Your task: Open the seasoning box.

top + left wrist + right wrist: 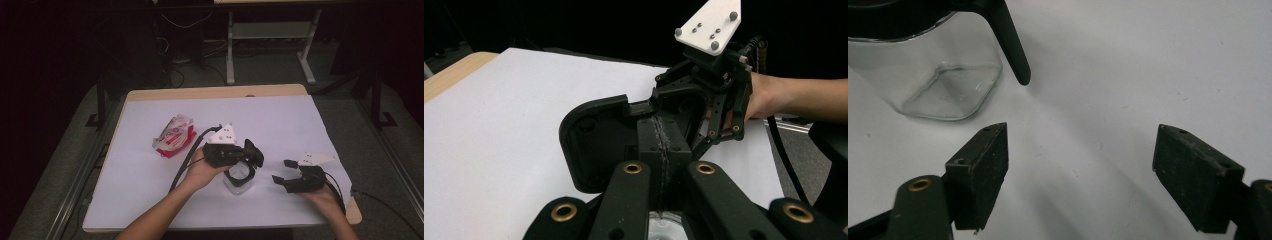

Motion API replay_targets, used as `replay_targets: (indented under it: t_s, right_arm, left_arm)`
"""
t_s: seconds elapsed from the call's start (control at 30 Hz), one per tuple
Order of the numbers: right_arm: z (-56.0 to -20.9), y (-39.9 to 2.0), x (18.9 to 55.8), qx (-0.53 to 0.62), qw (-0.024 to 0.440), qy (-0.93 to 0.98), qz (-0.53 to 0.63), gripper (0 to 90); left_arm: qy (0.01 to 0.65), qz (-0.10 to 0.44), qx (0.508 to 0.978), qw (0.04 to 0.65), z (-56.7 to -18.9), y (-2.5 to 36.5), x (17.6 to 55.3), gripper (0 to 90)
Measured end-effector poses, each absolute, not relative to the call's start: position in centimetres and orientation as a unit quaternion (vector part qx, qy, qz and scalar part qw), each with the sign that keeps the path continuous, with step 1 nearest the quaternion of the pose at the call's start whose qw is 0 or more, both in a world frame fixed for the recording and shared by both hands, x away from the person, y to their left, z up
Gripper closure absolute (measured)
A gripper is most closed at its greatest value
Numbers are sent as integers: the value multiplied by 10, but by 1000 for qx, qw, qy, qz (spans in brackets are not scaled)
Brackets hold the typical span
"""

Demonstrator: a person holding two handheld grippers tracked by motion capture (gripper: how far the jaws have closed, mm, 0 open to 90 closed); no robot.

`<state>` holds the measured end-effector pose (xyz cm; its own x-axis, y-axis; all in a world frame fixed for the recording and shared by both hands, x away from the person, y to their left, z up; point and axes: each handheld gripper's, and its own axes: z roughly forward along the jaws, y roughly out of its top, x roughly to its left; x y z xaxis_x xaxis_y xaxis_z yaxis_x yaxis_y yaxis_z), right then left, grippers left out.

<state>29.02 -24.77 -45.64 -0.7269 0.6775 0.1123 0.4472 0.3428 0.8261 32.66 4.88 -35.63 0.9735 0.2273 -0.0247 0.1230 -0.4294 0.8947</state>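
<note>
White tabletop (280,125), left gripper (248,159) clamped on jar lid (596,145), right gripper (284,171) open, empty.

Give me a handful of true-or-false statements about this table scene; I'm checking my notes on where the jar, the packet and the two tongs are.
1. The left tongs are shut, over the rim of the glass jar. True.
2. The right tongs are clamped on the jar. False: their jaws stand apart with nothing between them, to the side of the jar.
3. A red and white packet lies on the white sheet, apart from the jar. True.
4. The jar lies on its side. False: it stands upright.
5. The packet is between the right tongs' jaws. False: it lies untouched at the table's left.
</note>
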Motion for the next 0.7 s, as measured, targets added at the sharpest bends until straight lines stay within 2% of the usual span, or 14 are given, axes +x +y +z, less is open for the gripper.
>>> replay_targets:
  t_s: [0.7]
  right_arm:
    - [-456,-247,290,347,125,811,455,220]
  left_arm:
    - [112,40,847,517,-364,37,334,898]
